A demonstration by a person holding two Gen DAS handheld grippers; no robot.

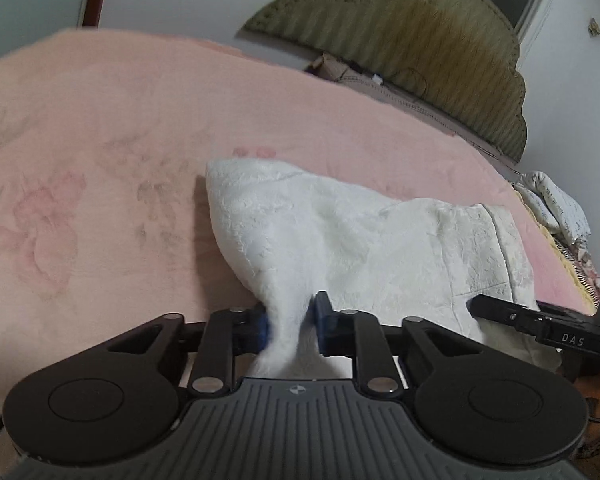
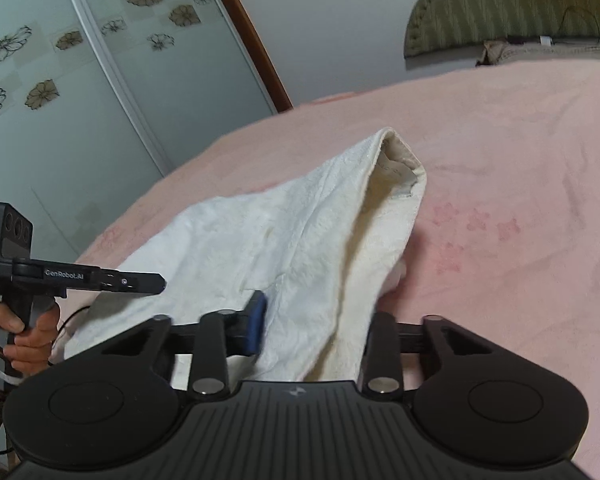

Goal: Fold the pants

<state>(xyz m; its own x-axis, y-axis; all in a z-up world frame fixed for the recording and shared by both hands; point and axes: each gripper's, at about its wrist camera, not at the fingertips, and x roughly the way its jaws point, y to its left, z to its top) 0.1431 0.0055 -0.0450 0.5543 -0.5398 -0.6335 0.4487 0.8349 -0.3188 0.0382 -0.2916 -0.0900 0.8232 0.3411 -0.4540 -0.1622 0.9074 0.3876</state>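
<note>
White textured pants lie bunched on a pink blanket. My left gripper is shut on a narrow tail of the pants at their near edge, with cloth pinched between the blue pads. In the right wrist view the pants rise towards a cream-lined opening at the far end. My right gripper is shut on a thick fold of them. Its left pad presses the cloth, and the right pad is hidden under it. A finger of the other gripper shows in each view: the right one and the left one.
The pink blanket covers a wide bed. An olive padded headboard stands at the far end. Crumpled bedding lies at the bed's right edge. Flowered wardrobe doors stand to the left. A person's hand holds the left gripper's handle.
</note>
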